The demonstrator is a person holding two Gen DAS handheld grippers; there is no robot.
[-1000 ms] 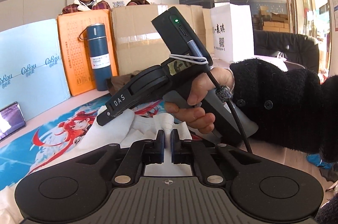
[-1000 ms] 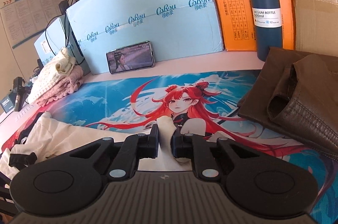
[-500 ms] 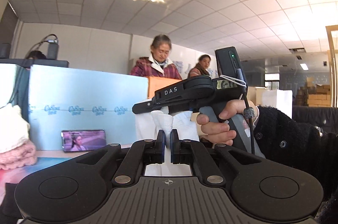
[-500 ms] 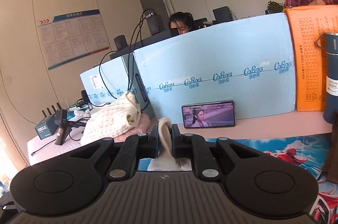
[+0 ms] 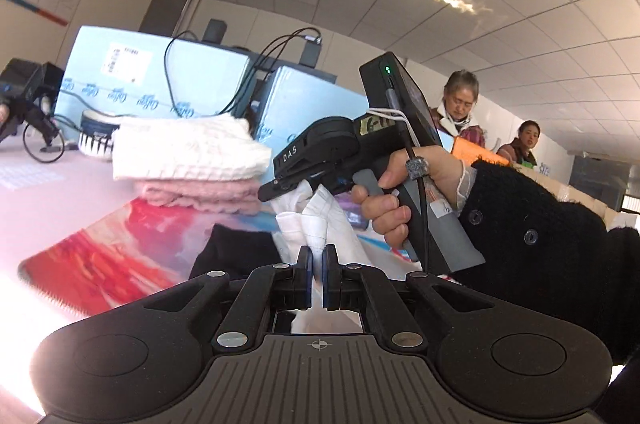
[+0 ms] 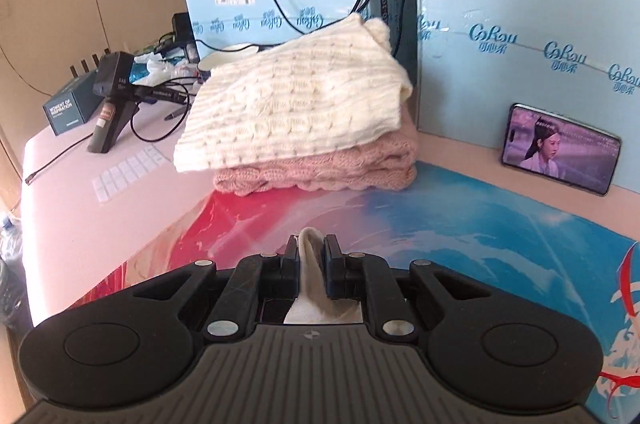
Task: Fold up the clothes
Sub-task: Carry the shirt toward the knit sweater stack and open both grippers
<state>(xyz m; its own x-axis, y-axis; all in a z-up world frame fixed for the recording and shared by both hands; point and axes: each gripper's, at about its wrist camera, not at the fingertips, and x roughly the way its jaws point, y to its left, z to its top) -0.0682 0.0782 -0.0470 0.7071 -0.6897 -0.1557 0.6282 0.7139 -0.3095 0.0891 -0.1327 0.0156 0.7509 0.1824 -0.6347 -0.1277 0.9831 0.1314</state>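
A: What do we have, biggest first?

B: The table point(image 6: 100, 160), pale pink, with the printed mat point(image 6: 460, 224) over it in red and blue. At about eleven o'clock in the right wrist view we see the cream knit sweater point(image 6: 292, 104) folded on top of the pink knit sweater point(image 6: 320, 172), both at the mat's far edge. Behind them stand the light blue boards point(image 6: 520, 4), and a phone point(image 6: 560, 148) leans on one at two o'clock.

A: And the piece we are folding?

B: The white garment point(image 5: 320, 224) is up off the mat, held between both tools. Our left hand-held gripper point(image 5: 318, 276) is clamped on a fold of it at six o'clock in its own view. Our right hand-held gripper point(image 6: 311, 266) pinches another bunch of the same cloth, jaws nearly together with the fabric pressed between them.

A: Anything else near it?

B: The right hand point(image 5: 404, 192), in a black sleeve point(image 5: 540, 236), squeezes its tool's handle just past the cloth, at two o'clock.
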